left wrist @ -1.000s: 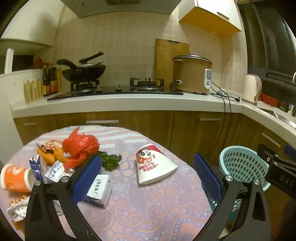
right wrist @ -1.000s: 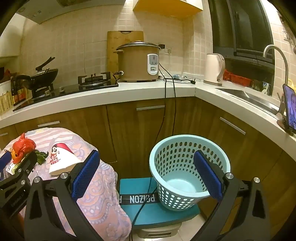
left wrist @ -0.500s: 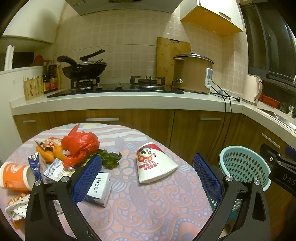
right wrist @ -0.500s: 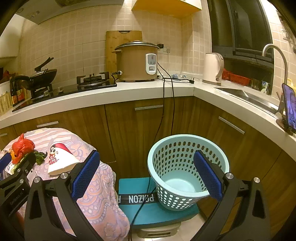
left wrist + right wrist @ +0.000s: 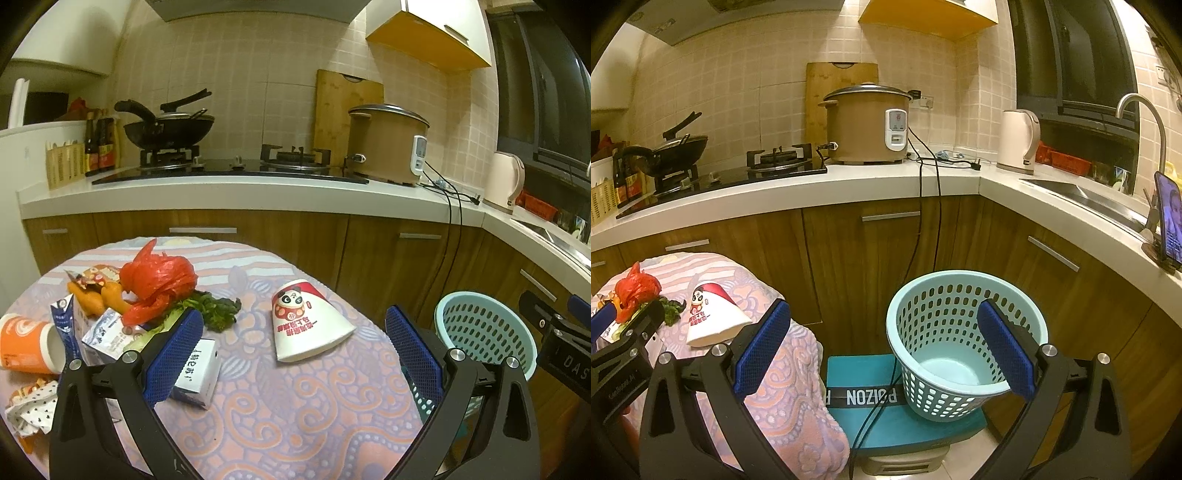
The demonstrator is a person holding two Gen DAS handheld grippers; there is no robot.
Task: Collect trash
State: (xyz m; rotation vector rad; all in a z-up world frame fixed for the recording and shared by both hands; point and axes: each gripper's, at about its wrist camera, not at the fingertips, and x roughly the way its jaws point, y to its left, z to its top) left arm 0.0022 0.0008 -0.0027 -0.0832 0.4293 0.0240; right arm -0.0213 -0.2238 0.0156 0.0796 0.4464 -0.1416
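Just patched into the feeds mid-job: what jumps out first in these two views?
The crumpled red plastic bag stands out, heaped with cartons and scraps at the table's left, with the panda-print paper cup lying on its side alone mid-table. Right of the table, the empty light-blue basket sits on a teal box on the floor. Both the left gripper and right gripper are open, holding nothing.

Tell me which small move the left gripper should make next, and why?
Probably ease the open left gripper forward and down over the panda paper cup. The cup lies on its side nearest between its fingers, the basket looks empty, and neither gripper holds anything.
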